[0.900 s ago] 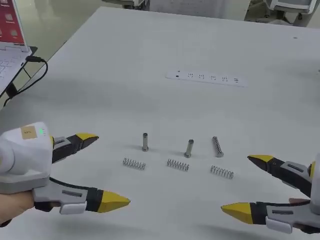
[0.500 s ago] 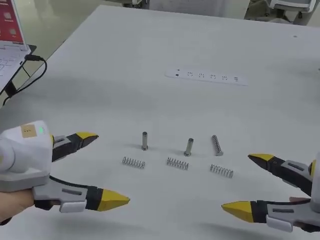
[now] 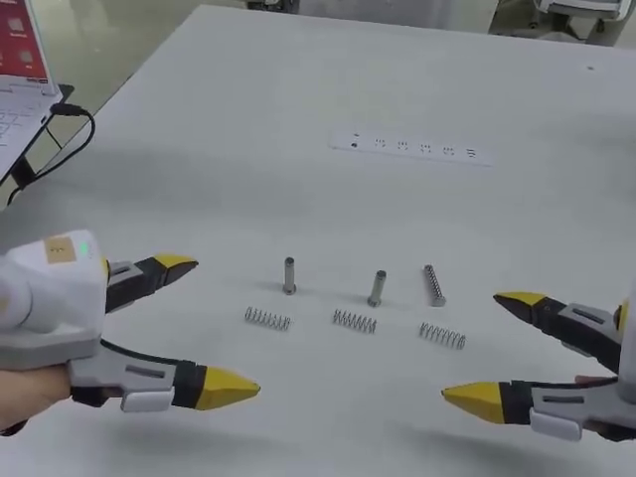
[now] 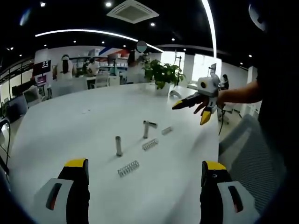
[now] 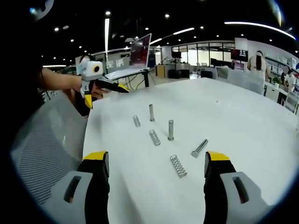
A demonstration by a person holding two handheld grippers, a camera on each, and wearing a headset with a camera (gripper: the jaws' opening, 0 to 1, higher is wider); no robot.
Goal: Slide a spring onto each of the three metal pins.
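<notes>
Left gripper [image 3: 221, 327]: jaws spread wide, nothing held, yellow tips pointing toward the row of parts from its left end. Right gripper [image 3: 471, 347]: jaws equally wide, nothing held, tips pointing in from the right end.

Between the two grippers, on the white tabletop [image 3: 298, 179], three springs lie flat in a row: left spring [image 3: 267, 319], middle spring [image 3: 354, 321], right spring [image 3: 441, 336]. All are apart from one another and none is on a pin.

Just behind the springs:
- left pin [image 3: 289, 275] stands upright
- middle pin [image 3: 378, 288] stands upright
- right pin [image 3: 432, 285] lies on its side; the right gripper view confirms it is flat on the surface

Further back, a white power strip [image 3: 410, 149]. At the far left edge, a laptop [image 3: 20, 60] with a black cable [image 3: 60, 149] trailing from it.
</notes>
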